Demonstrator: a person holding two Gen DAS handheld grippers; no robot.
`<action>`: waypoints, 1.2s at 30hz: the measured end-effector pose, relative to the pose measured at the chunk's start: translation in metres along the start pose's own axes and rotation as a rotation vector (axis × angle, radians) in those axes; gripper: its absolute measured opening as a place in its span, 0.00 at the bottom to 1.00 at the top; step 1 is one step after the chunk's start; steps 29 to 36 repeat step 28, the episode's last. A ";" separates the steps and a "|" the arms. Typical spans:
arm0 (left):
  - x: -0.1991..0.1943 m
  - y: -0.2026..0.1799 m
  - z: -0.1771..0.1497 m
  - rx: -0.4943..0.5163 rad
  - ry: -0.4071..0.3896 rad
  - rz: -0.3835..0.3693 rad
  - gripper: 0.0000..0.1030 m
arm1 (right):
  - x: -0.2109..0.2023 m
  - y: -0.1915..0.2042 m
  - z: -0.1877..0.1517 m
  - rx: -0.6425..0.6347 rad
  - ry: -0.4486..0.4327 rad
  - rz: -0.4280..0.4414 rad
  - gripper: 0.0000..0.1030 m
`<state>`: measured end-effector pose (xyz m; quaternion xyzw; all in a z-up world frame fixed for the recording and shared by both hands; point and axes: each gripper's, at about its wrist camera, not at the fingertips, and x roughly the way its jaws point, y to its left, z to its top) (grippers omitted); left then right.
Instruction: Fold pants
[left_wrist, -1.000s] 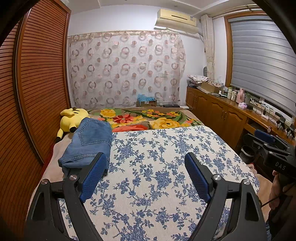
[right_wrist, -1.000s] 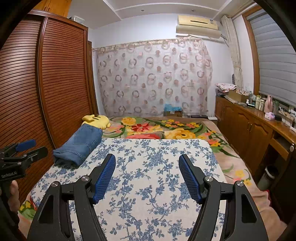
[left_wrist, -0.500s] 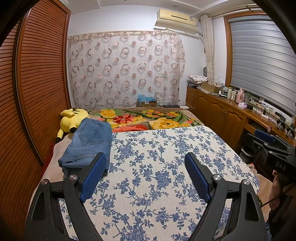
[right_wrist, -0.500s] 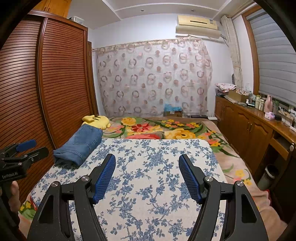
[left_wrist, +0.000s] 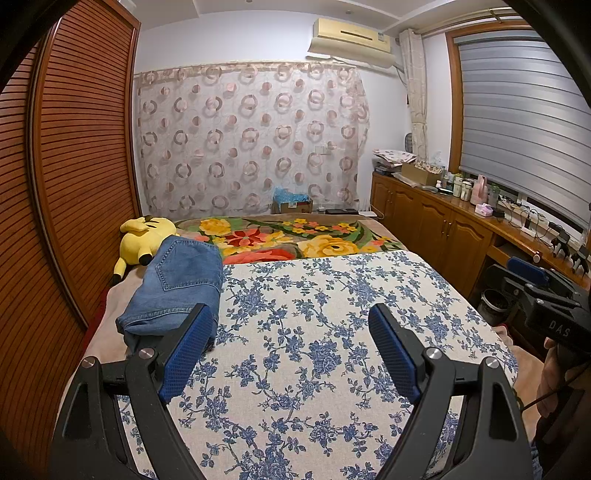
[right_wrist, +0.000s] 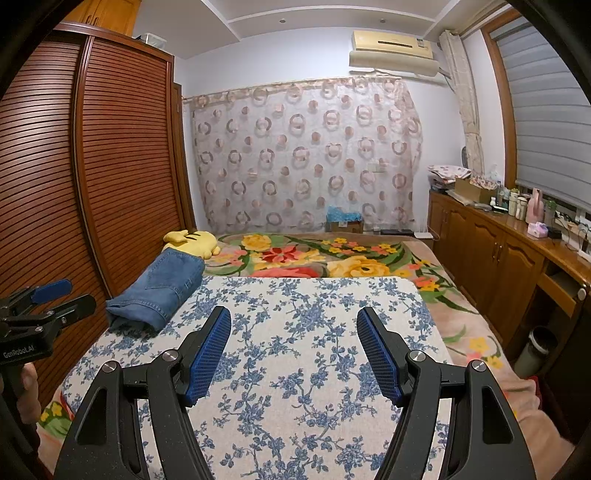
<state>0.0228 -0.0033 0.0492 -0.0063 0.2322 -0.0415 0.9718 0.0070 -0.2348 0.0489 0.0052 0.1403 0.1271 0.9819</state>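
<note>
Folded blue denim pants (left_wrist: 173, 288) lie as a compact bundle at the left edge of the blue-floral white bed cover (left_wrist: 314, 350), likely parked as finished; left gripper (left_wrist: 291, 350) and right gripper (right_wrist: 293, 350) hover above, jaws wide, empty

Matt blue denim with stitched seams is seen on the jeans (left_wrist: 177, 284), ahead-left of the left tongs (left_wrist: 291, 332). Matt black plastic arms, blue meshed rubbery pads (right_wrist: 208, 350) and bare metal pivots are shown on the right tongs (right_wrist: 293, 332). A matt woven floral cloth (right_wrist: 295, 369) lies under both. Glossy slatted wood is seen on the wardrobe (right_wrist: 110, 177) to the left; a plush toy (left_wrist: 142, 240) lies beyond.
</note>
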 end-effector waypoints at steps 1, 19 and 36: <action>0.000 0.000 0.000 0.000 0.000 0.000 0.84 | 0.000 0.000 0.001 0.001 0.001 0.000 0.71; 0.000 0.000 -0.001 -0.001 -0.002 0.000 0.84 | -0.002 0.002 0.000 0.006 -0.003 -0.002 0.71; 0.000 0.001 -0.001 -0.002 -0.002 0.001 0.84 | -0.003 0.003 0.000 0.006 -0.005 -0.002 0.70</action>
